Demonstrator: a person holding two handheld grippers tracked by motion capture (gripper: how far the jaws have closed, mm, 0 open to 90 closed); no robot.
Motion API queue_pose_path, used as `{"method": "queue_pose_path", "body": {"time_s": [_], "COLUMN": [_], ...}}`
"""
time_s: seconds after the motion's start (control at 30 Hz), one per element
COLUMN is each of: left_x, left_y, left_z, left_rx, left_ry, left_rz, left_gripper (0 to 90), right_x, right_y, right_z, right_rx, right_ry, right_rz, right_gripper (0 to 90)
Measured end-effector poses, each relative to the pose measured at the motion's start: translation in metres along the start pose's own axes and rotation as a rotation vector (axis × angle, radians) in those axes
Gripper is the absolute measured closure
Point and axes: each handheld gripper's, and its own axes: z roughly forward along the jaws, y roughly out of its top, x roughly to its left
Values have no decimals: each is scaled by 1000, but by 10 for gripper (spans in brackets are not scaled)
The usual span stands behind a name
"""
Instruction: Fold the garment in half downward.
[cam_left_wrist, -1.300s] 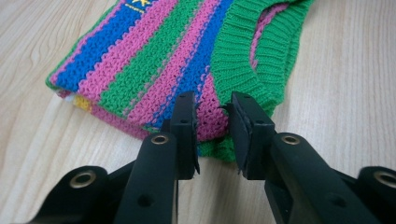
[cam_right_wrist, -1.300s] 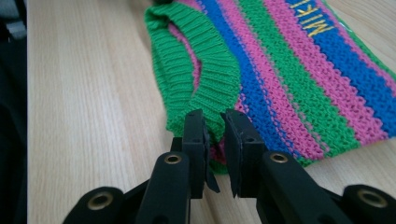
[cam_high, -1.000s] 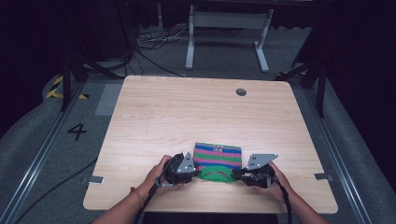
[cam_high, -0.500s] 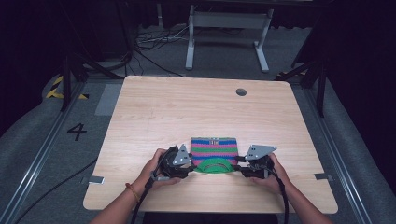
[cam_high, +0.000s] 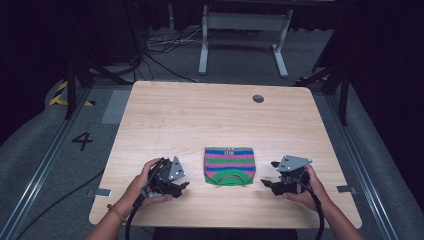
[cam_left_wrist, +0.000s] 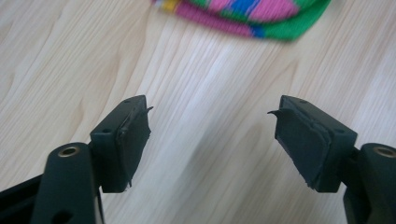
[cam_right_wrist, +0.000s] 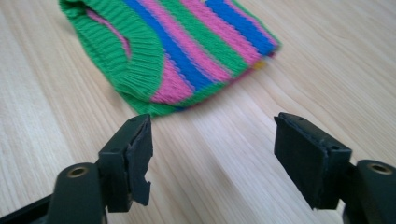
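Knitwear folding, late stage. 1 striped knitted garment (cam_high: 229, 165) lies flat as a compact, nearly square packet at the lower centre of the high view, on a wooden table (cam_high: 200, 120), between the 2 hand-held tools and touching neither. Left gripper (cam_high: 176, 189) rests on the board to the lower left of the packet, right gripper (cam_high: 268, 186) to its lower right; each is apart from the cloth. Both are released: in the left gripper view the jaws stand spread over bare wood with the packet's edge (cam_left_wrist: 243, 16) at the top of the frame, and in the right gripper view the jaws stand spread with nothing between them, the nearest corner of the garment (cam_right_wrist: 187, 56) just ahead in the upper left and centre. Judged from this layout, the fold appears done, since the layers sit stacked with edges roughly matched; what may be left is a final smoothing or squaring, or nothing. Orientation: stripes of green, pink and blue run left to right in the high view. The green ribbed neckline (cam_high: 229, 178) curves along the lower edge, facing the bottom of the frame; the opposite edge faces the top. No long axis is distinct, since the packet is about as wide as it is deep.
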Motion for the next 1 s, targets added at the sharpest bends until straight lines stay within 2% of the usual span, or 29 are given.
{"method": "queue_pose_path", "body": {"time_s": [0.1, 0.13, 0.2, 0.27, 0.33, 0.4, 0.5, 0.63, 0.7, 0.8, 0.83, 0.9, 0.97, 1.0], "left_x": [7, 7, 11, 14, 16, 16, 16, 17, 20, 23, 23, 26, 27, 28], "left_y": [-17, -17, -23, -30, -37, -42, -48, -60, -69, -79, -79, -88, -92, -97], "left_z": [-10, -10, -15, -18, -20, -21, -22, -29, -35, -38, -38, -40, -40, -40], "left_rx": [12, 12, 8, 11, 24, 36, 39, 23, -13, -23, -23, -21, -24, -27], "left_ry": [-18, -18, -22, -33, -37, -21, -18, -12, -17, -14, -14, -16, -19, -20], "left_rz": [-24, -24, -33, -39, -21, -7, -5, -32, -72, -106, -106, -129, -142, -157], "left_gripper": [210, 202, 197, 179, 174, 190, 196, 190, 187, 181, 178, 179, 179, 180], "right_x": [-5, -5, -9, -13, -18, -23, -27, -31, -36, -40, -40, -43, -43, -44], "right_y": [-12, -12, -20, -28, -38, -47, -56, -69, -80, -92, -92, -104, -108, -117], "right_z": [-12, -12, -16, -20, -26, -31, -36, -45, -51, -56, -56, -60, -60, -61], "right_rx": [32, 32, 39, 30, 27, 22, 25, 40, 43, 38, 38, 8, 3, 6], "right_ry": [-28, -28, -29, -32, -39, -52, -45, -67, -82, -100, -100, -91, -90, -97], "right_rz": [4, 4, 25, 60, 96, 119, 139, 140, 159, 182, 182, 238, 255, 277], "right_gripper": [227, 227, 191, 199, 193, 192, 191, 188, 190, 191, 191, 191, 191, 191]}}
